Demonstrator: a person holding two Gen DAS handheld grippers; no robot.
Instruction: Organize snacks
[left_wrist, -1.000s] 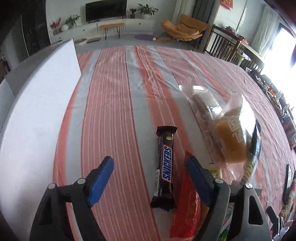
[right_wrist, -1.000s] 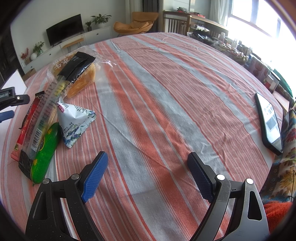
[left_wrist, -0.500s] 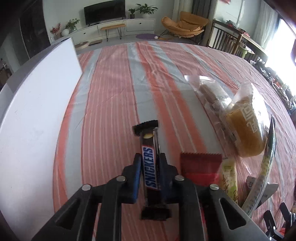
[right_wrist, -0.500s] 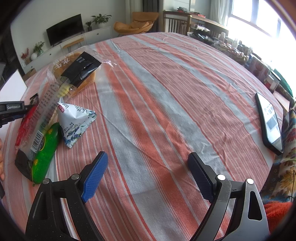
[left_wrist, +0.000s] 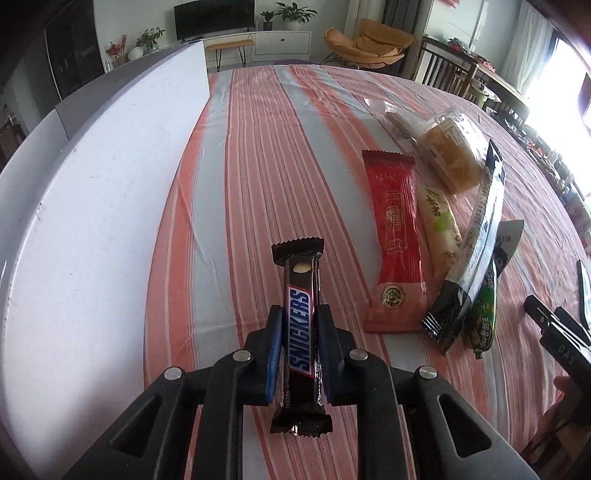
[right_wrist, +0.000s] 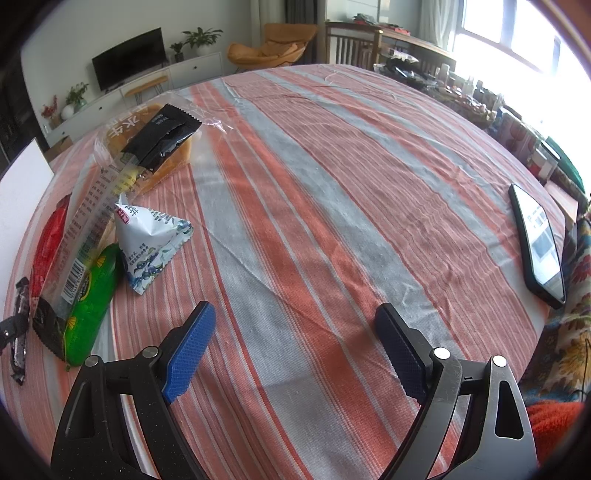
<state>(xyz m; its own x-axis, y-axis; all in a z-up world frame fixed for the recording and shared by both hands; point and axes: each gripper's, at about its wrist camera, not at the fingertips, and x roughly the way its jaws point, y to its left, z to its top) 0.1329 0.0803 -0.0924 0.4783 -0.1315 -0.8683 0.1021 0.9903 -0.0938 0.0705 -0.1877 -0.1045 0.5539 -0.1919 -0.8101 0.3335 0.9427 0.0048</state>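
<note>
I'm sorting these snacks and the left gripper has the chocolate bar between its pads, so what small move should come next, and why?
Probably carry the chocolate bar on toward the white box. The left gripper has its blue pads against the bar's sides, though the jaws are opening slightly, so check the grip. The box stands close beside it, and the other snacks lie on the opposite side.

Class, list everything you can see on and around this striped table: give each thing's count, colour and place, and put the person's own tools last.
Striped tablecloth: one, orange and grey, covers table.
White board: one, along table's left edge.
Brown Snickers bar: one, between left tool's pads.
Red flat packet: one, right of bar.
Cream stick packet: one, beside red packet.
Clear-and-black long packet: one, atop pile.
Green packet: one, pile's near end.
Bagged orange bread: one, pile's far end.
White triangular pouch: one, beside pile.
Black phone: one, right edge.
Left tool: jaws opening slightly, bar between them.
Right tool: open, empty.
</note>
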